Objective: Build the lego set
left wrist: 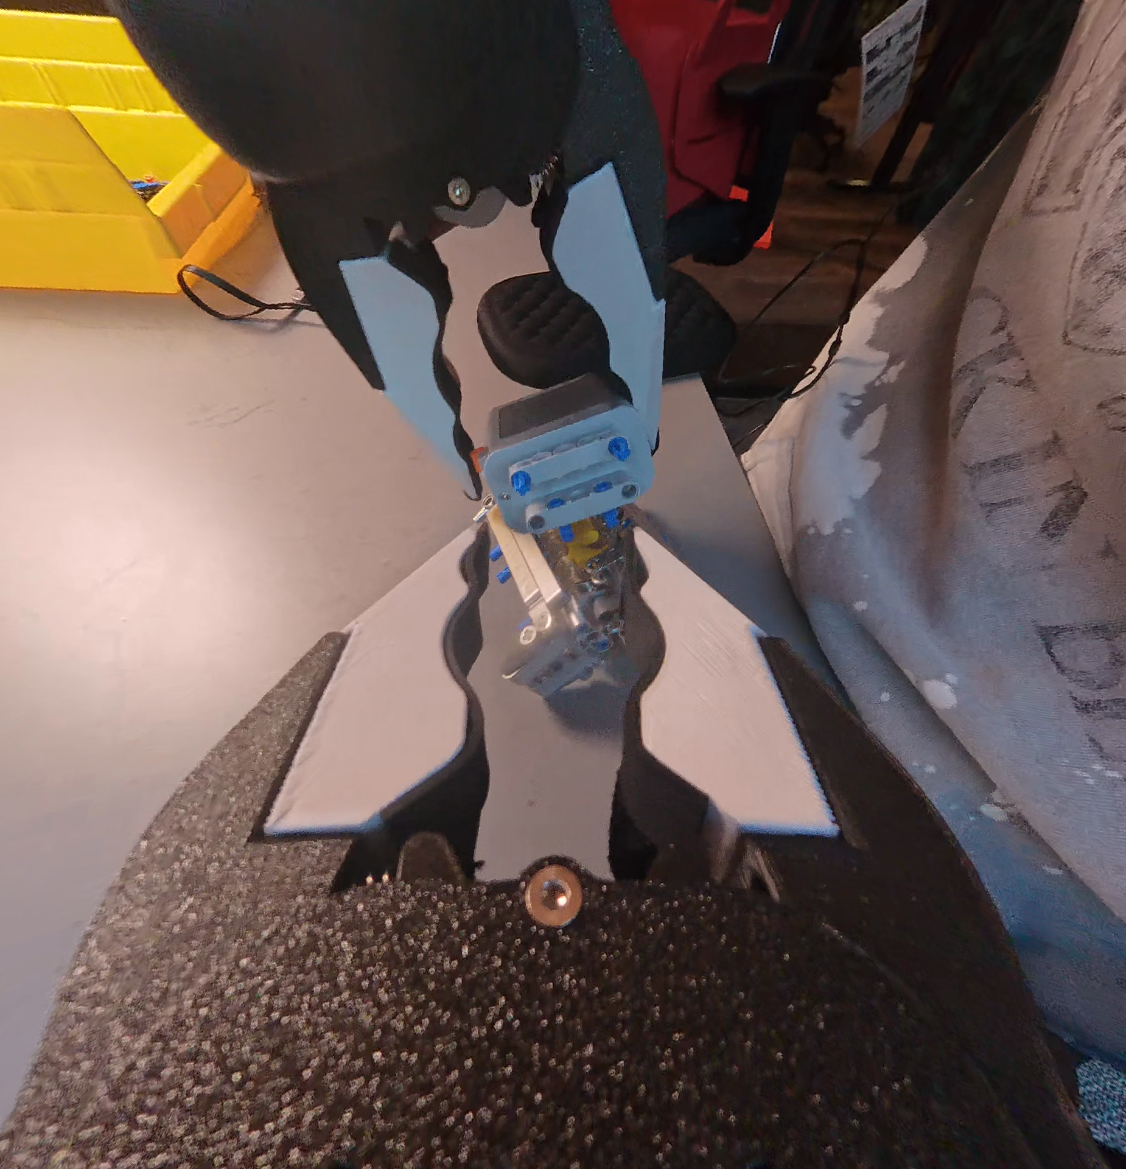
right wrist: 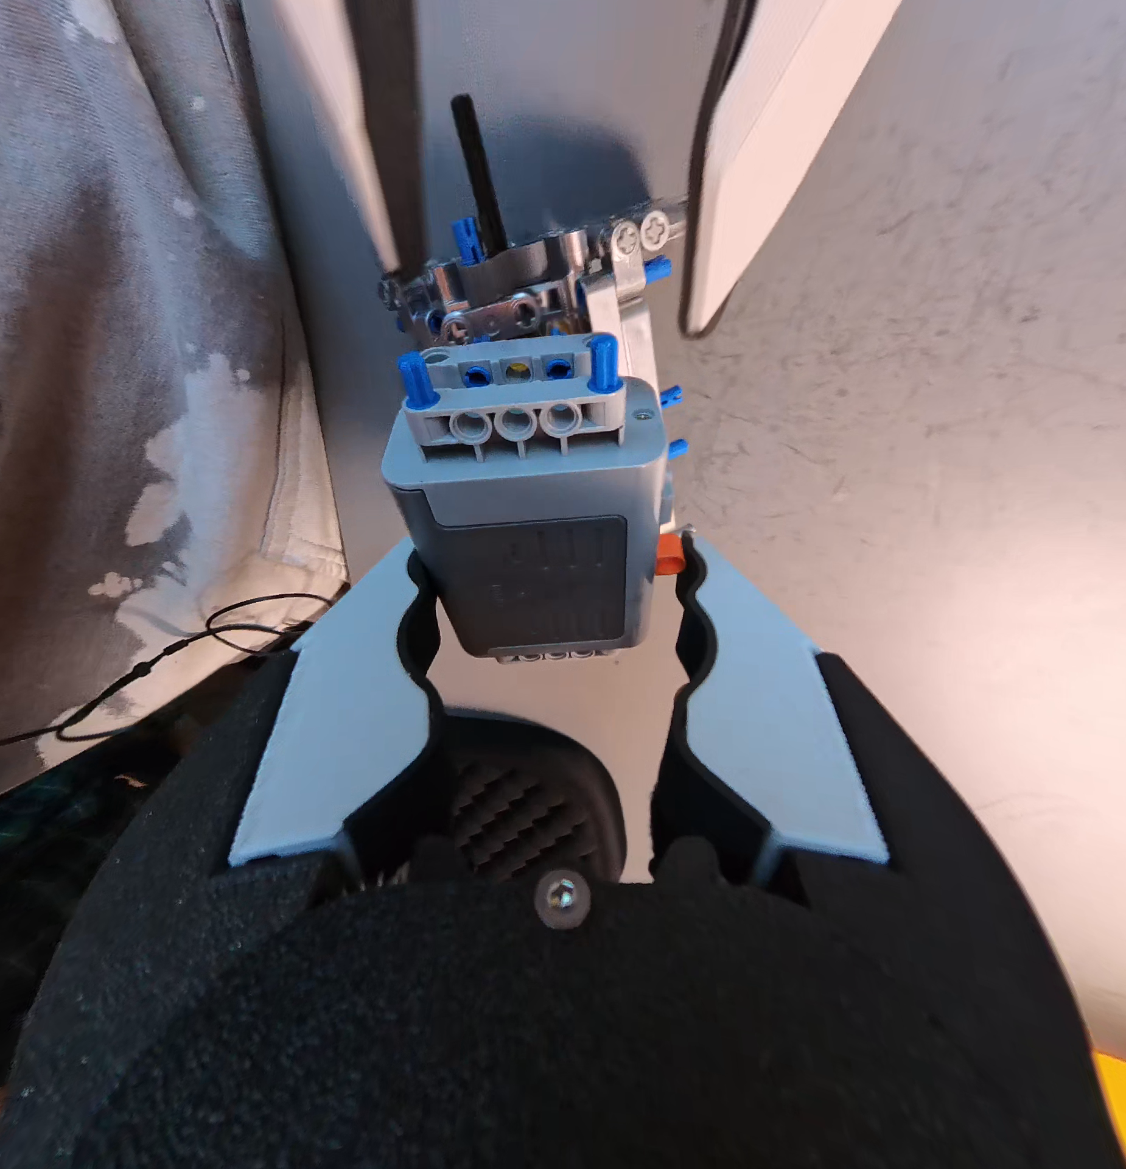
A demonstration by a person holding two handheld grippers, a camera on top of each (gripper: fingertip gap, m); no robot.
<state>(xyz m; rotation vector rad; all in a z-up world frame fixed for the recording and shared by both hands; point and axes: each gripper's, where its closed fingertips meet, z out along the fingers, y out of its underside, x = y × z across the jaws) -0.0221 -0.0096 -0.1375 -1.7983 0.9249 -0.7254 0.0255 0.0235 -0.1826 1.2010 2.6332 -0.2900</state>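
A grey battery box [right wrist: 535,544] with blue pins and an orange switch [right wrist: 668,556] is joined to an assembly of grey toy beams [right wrist: 516,297] with a black axle [right wrist: 478,177] sticking out. My right gripper [right wrist: 554,563] is shut on the battery box, with one finger against the orange switch. My left gripper [left wrist: 557,544] is shut on the beam assembly [left wrist: 567,607] from the opposite end. In the left wrist view the right gripper [left wrist: 560,455] comes in from above with the battery box [left wrist: 567,455]. The left gripper's white fingers [right wrist: 756,158] flank the assembly in the right wrist view.
A grey table [left wrist: 168,506] lies below. A yellow bin [left wrist: 73,190] stands at its far left, with a black cord loop [left wrist: 231,303] beside it. A person's pale printed garment [left wrist: 990,506] fills the right side. A black padded chair part [left wrist: 535,329] sits beyond the table edge.
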